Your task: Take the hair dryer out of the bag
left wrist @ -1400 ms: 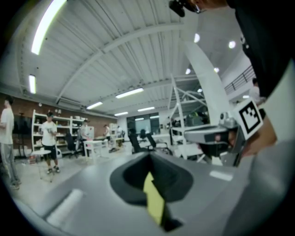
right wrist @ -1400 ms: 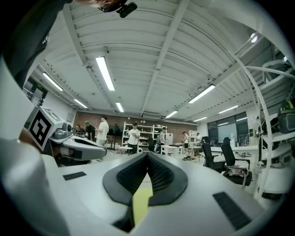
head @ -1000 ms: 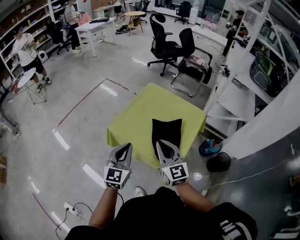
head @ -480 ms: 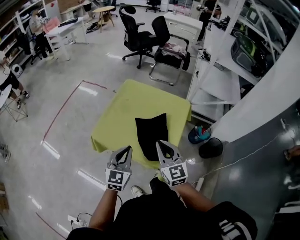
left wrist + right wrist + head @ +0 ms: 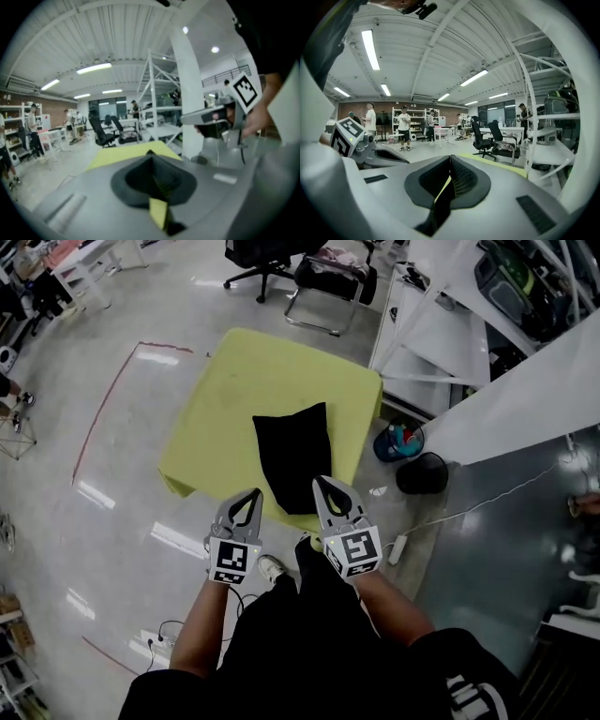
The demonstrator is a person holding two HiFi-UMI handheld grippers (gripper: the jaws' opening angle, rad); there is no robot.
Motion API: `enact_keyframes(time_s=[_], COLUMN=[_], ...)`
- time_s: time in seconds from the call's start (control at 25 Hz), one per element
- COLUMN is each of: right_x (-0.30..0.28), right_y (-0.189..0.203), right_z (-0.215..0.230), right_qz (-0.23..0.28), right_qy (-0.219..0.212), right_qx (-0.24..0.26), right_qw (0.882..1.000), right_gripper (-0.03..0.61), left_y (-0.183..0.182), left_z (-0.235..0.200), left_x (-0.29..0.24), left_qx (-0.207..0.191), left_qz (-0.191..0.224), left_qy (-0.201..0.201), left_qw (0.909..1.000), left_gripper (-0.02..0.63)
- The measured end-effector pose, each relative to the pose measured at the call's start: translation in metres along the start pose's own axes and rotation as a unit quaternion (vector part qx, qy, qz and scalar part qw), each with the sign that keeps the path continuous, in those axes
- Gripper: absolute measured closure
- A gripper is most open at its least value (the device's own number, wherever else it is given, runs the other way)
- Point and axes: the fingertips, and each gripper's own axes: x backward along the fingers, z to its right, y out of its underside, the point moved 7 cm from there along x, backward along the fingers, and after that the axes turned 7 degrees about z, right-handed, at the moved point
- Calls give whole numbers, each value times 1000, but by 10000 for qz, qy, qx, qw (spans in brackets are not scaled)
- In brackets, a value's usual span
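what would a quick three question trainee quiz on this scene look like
1. What colour is the table under the black bag?
2. True or false: the left gripper grips the bag.
3. The right gripper is: A open, B shut and empty, C shut on the bag.
Key: 1 yellow-green; 2 false; 3 B.

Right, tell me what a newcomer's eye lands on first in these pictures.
The square table draped in yellow-green cloth stands out against the grey floor. A flat black fabric bag lies on its near half. By the table's near edge the person holds the grey left tool and right tool side by side, both shut and empty.
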Motion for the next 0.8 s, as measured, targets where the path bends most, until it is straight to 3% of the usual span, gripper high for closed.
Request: enact_keyframes(time_s=[0.16, 0.4, 0.8], right_x=[11, 18, 30], right_y=[28, 67, 128], right_z=[4, 15, 11], right_qz=[-332, -701, -1330], right_qy=[285, 439, 454], right_qx=[-489, -811, -1254], right_qw=[9978, 9933, 9821], right_gripper=[572, 572, 572], left_y=[38, 87, 137], left_z=[25, 59, 97], left_x=[-3, -22, -31], left_qx=[-33, 232, -1051], left_qz=[-580, -1036, -1413], left_qy=[342, 830, 1216], left_qw=[9977, 9909, 9768], left_gripper=[607, 607, 606])
